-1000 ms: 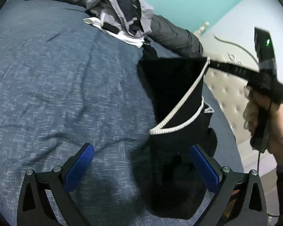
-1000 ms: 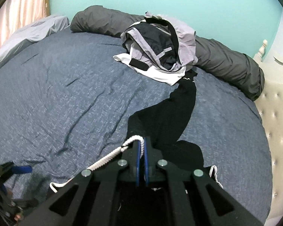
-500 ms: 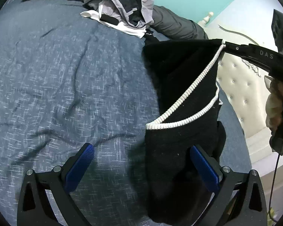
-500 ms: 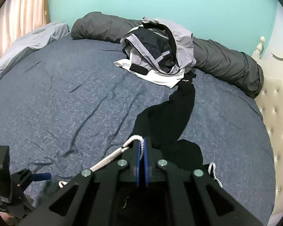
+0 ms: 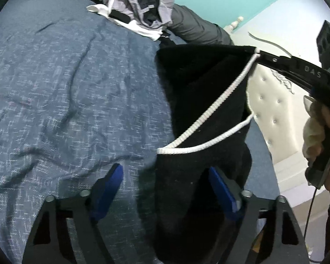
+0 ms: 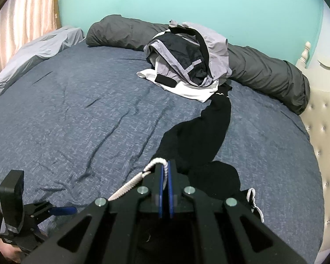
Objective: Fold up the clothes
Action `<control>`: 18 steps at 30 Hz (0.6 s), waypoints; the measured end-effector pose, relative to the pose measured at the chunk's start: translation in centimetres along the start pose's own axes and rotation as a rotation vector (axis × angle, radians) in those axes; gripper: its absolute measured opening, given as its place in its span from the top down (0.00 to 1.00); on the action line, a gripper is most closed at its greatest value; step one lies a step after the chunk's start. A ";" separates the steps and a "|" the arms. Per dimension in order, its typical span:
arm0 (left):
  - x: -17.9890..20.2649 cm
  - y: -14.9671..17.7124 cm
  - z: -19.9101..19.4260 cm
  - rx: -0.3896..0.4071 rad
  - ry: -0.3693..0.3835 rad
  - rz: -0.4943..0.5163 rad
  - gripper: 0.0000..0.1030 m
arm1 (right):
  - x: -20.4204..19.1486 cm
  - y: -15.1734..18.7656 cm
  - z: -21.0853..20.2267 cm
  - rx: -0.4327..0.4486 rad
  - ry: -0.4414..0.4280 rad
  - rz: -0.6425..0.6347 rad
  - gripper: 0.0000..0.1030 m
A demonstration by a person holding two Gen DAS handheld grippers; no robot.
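Moved: my left gripper (image 5: 165, 189) has come in closer to the hanging black pants (image 5: 200, 101) since a second ago; jaws were at full spread then, narrower now
Left gripper: jaws closing, blue pads (image 5: 109, 186) not pressing yet; lower part of the pants sits between them, nearer the right-hand pad
Right gripper: (image 6: 165, 171) pressed together, pinching the white drawstring (image 6: 129, 183) and the waistband edge of the pants
Pants: waist end lifted off the bed by my right gripper, fabric hangs in a sheet in the left wrist view; one leg trails across the blue bedspread (image 6: 77, 114) up to the clothes pile (image 6: 187, 59)
Clothes pile: grey and black jacket on a white garment, far side of the bed, against the dark grey bolster (image 6: 270, 72)
My right hand: (image 5: 316, 132) on the gripper handle, right edge of the left wrist view
Background: teal wall (image 6: 187, 2), tufted cream headboard (image 6: 325, 132) on the right
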State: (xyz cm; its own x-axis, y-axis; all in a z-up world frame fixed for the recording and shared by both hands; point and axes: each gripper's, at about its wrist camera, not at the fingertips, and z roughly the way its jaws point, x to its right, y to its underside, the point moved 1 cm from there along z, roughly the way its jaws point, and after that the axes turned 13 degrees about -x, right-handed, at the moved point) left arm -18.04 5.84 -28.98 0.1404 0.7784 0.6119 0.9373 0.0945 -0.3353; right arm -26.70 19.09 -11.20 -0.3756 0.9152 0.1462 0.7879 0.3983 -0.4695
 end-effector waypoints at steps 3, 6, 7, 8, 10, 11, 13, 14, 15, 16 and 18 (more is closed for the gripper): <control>0.2 -0.1 0.2 -0.004 0.016 0.012 0.38 | -0.1 0.1 0.1 0.001 -0.003 -0.003 0.97; 0.3 -0.3 0.4 -0.012 0.038 0.014 0.52 | 0.0 0.2 0.2 0.002 -0.010 0.001 0.97; 0.4 -0.3 0.5 -0.013 0.043 0.016 0.60 | 0.0 0.2 0.3 0.003 -0.010 0.002 0.97; 0.5 -0.3 0.6 -0.014 0.046 0.021 0.66 | 0.0 0.2 0.3 0.003 -0.012 0.001 0.97; 0.6 -0.2 0.7 -0.016 0.055 0.025 0.79 | 0.0 0.3 0.3 0.006 -0.013 -0.001 0.97; 0.6 -0.1 0.8 -0.019 0.064 0.022 0.82 | 0.0 0.3 0.2 0.007 -0.012 -0.002 0.97; 0.6 0.1 0.7 -0.017 0.063 0.022 0.87 | 0.1 0.4 0.2 0.009 -0.015 0.001 0.97; 0.6 0.1 0.6 -0.013 0.061 0.023 0.87 | 0.1 0.4 0.1 0.011 -0.016 0.000 0.97; 0.7 0.1 0.3 -0.009 0.058 0.023 0.87 | 0.2 0.4 0.1 0.012 -0.016 0.000 0.97; 0.8 0.1 0.0 -0.004 0.053 0.027 0.88 | 0.2 0.5 0.0 0.013 -0.016 0.000 0.97; 1.1 -0.2 -0.7 0.007 0.038 0.041 0.88 | 0.2 0.5 -0.2 0.020 -0.015 0.000 0.97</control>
State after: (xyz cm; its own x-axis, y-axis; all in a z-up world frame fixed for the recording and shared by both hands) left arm -17.81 6.22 -27.76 0.1906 0.7575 0.6244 0.9284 0.0676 -0.3654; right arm -26.22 19.46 -11.21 -0.3825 0.9143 0.1330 0.7784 0.3965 -0.4866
